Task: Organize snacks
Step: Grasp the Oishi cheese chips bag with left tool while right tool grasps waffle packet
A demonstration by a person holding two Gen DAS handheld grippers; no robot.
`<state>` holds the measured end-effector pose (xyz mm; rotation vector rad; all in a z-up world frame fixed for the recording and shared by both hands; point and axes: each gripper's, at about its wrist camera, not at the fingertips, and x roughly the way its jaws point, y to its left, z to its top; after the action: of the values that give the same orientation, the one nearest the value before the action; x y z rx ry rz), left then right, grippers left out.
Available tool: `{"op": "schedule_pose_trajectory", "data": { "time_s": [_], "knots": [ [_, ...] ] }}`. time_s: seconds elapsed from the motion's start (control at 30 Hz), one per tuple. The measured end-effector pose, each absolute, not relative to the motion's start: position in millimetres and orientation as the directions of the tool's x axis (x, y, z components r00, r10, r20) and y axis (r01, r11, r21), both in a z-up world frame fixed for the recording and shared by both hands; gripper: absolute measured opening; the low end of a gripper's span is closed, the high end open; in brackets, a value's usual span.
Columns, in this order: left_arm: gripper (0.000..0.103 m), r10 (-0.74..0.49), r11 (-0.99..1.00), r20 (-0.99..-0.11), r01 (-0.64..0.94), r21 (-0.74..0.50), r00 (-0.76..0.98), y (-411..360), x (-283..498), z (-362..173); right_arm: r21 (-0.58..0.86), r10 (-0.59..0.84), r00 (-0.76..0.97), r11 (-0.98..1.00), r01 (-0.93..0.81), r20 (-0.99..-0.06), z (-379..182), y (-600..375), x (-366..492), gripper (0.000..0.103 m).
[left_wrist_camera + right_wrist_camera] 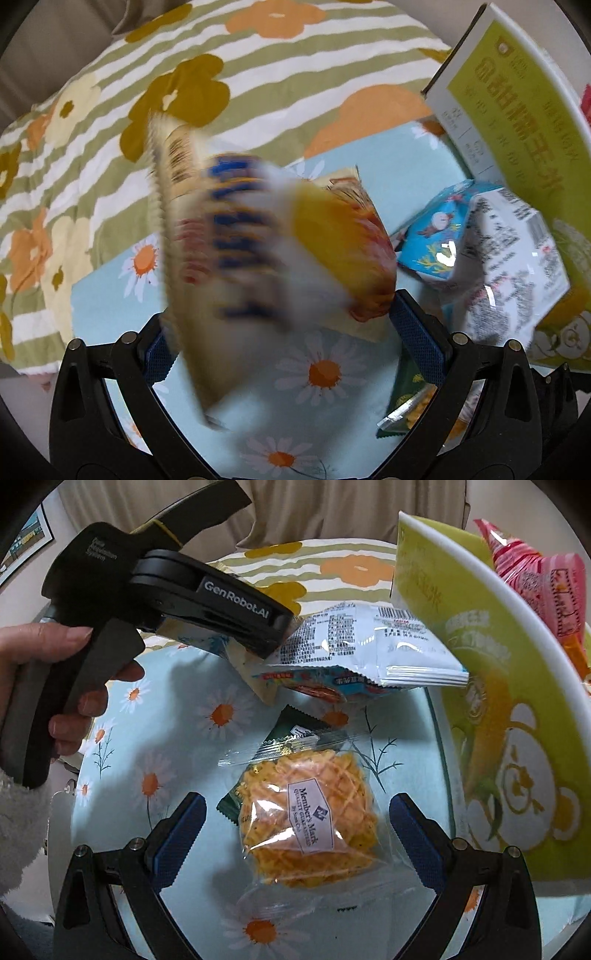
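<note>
In the left wrist view a cream snack packet with blue lettering and an orange picture is blurred by motion between the wide-apart fingers of my left gripper; the blur hides whether the pads touch it. A blue and white packet lies to its right. In the right wrist view my right gripper is open around a clear Member's Mark packet of orange crisps lying on the daisy cloth. The left gripper shows at upper left over other packets.
A green and white box stands at the right holding pink packets; it also shows in the left wrist view. A dark green packet lies under the crisps. A striped flower blanket lies beyond the round table.
</note>
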<state>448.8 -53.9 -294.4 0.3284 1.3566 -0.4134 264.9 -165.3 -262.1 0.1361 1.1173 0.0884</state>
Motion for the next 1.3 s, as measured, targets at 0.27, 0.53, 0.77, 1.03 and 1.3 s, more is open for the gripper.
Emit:
{"op": "schedule_pose_trajectory", "data": {
  "time_s": [0.27,0.53,0.77,1.03,1.3],
  "knots": [
    [0.101,-0.138,0.893,-0.978,0.448,-0.055,0.155,-49,455,-302,0.159,0.153,0.421,0.987,-0.022,-0.894,-270,-166,271,0.099],
    [0.072,-0.215,0.894,-0.964,0.427,-0.132,0.153,-41,454,-298,0.159,0.154,0.413,0.987,-0.023,-0.897,-277,-168,278,0.099],
    [0.054,-0.242,0.895,-0.951,0.423,-0.143,0.192,-36,448,-289,0.159,0.154,0.417,0.987,-0.023,-0.896,-278,-167,273,0.099],
    [0.05,-0.277,0.899,-0.934,0.404,-0.17,0.224,-27,444,-280,0.151,0.157,0.407,0.987,-0.045,-0.9,-283,-164,264,0.099],
    [0.05,-0.292,0.901,-0.918,0.398,-0.17,0.268,-16,433,-261,0.127,0.155,0.404,0.987,-0.097,-0.902,-288,-158,257,0.083]
  ]
}}
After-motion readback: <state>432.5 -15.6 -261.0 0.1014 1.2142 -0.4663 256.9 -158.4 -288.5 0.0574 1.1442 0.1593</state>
